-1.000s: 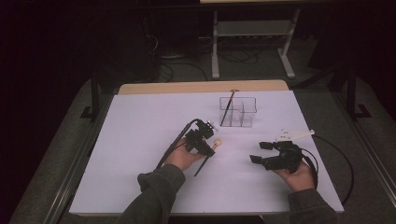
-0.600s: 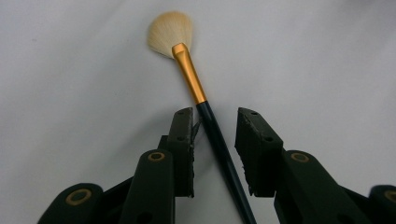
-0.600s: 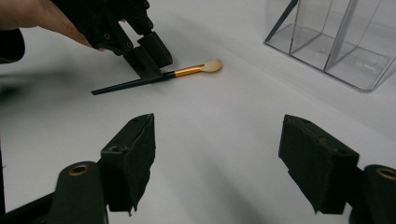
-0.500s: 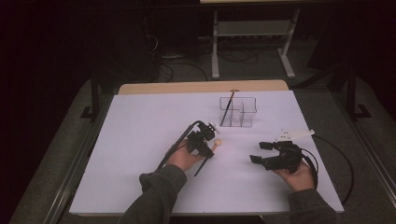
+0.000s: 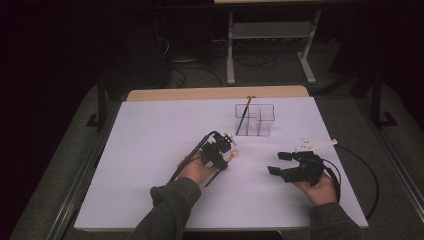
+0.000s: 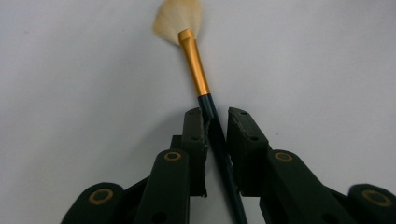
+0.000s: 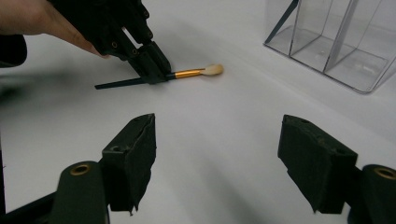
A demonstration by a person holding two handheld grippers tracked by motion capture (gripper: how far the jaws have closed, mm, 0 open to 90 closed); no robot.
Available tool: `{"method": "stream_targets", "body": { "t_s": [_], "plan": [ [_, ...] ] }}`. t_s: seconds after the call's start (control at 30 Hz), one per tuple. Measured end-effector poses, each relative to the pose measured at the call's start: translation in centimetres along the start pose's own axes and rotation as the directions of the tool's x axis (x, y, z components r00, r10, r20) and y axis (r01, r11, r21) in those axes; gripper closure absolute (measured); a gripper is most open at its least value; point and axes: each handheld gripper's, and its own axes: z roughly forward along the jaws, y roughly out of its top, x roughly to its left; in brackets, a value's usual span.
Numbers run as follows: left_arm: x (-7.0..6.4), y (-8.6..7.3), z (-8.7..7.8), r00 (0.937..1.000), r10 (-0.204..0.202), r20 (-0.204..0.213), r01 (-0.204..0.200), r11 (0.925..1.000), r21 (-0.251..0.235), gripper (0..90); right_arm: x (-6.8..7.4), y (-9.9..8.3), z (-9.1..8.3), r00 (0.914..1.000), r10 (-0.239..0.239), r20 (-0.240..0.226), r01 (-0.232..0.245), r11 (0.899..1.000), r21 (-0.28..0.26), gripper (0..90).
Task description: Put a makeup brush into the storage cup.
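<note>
A fan brush (image 6: 195, 65) with a dark handle, gold ferrule and pale bristles lies flat on the white table (image 5: 150, 150). My left gripper (image 6: 215, 116) is shut on its handle just behind the ferrule, jaws pointing down at the table. In the high view the left gripper (image 5: 223, 161) sits mid-table with the brush (image 5: 233, 156) poking out to its right. The right gripper view shows the brush (image 7: 189, 73) beyond my right gripper (image 7: 219, 149), which is open and holds nothing. That right gripper (image 5: 276, 163) rests at the right, apart from the brush.
A clear compartmented organiser (image 5: 255, 120) stands behind the grippers, with a dark brush (image 5: 242, 117) leaning in its left cell; its wall (image 7: 327, 42) is close ahead of the right gripper. A white object (image 5: 315, 145) lies by the right hand. A cable (image 5: 362, 175) loops at right.
</note>
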Motion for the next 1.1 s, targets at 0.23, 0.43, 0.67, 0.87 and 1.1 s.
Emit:
{"method": "stream_targets", "body": {
  "t_s": [0.23,0.43,0.67,0.87,1.1],
  "plan": [
    [-0.6,0.0,0.1,0.9989,0.023,-0.042,-0.023,0.9997,0.001,79.0,0.2,0.0,0.1,1.0000,-0.007,-0.006,0.007,1.000,0.008,26.5],
    [-0.7,0.0,0.1,0.9984,0.031,-0.047,-0.031,0.9995,0.001,82.4,0.4,0.2,0.6,0.9998,-0.020,-0.006,0.020,1.000,0.020,26.6],
    [-0.4,0.0,0.1,0.9994,0.025,-0.026,-0.024,0.9997,0.003,82.8,0.6,0.2,1.2,0.9996,-0.028,-0.004,0.028,0.999,0.035,27.7],
    [-0.3,-0.1,0.0,0.9994,0.029,-0.020,-0.029,0.9996,0.002,82.9,0.8,0.2,1.3,0.9997,-0.025,-0.004,0.025,0.999,0.038,27.2],
    [0.1,-0.2,-0.1,0.9999,0.016,-0.005,-0.016,0.9998,-0.012,83.0,0.9,0.2,1.5,0.9996,-0.029,-0.005,0.029,0.999,0.046,27.1]
  ]
}}
